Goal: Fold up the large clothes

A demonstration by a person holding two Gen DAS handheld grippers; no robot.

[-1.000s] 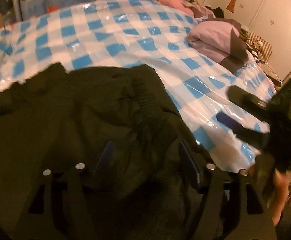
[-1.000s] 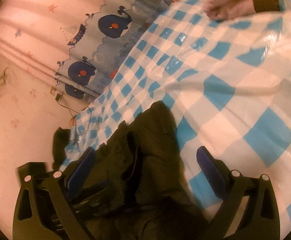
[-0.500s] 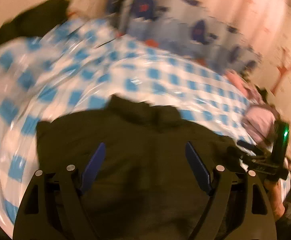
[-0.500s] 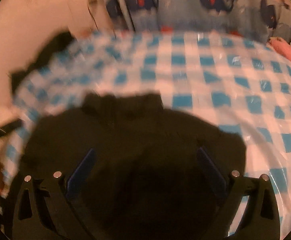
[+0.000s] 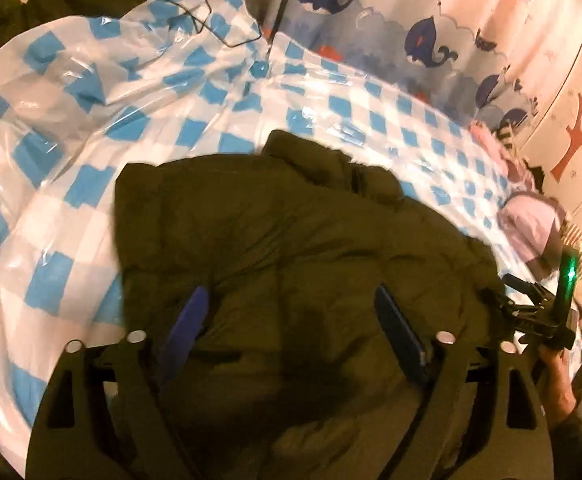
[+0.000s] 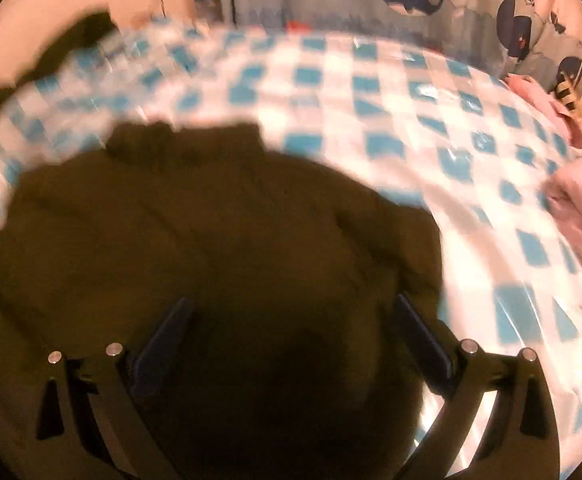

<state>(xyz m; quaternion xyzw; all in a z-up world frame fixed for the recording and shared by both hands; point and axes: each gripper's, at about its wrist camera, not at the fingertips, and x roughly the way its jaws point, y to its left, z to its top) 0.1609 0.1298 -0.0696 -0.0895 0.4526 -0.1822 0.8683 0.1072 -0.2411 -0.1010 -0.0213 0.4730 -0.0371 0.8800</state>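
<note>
On the bed, spread over a blue-and-white checked plastic sheet (image 5: 331, 108), lay a dark olive padded jacket (image 5: 291, 240), its collar pointing toward the whale-print curtain (image 5: 423, 32). Above the jacket's lower part the left gripper (image 5: 291, 320) had just been opening, its blue pads (image 5: 189, 320) wide apart with only loose fabric beneath and nothing pinched. Over the same jacket the right gripper (image 6: 291, 332) also stood released and empty, while a folded pink garment (image 5: 531, 228) sat well apart at the sheet's right edge.
</note>
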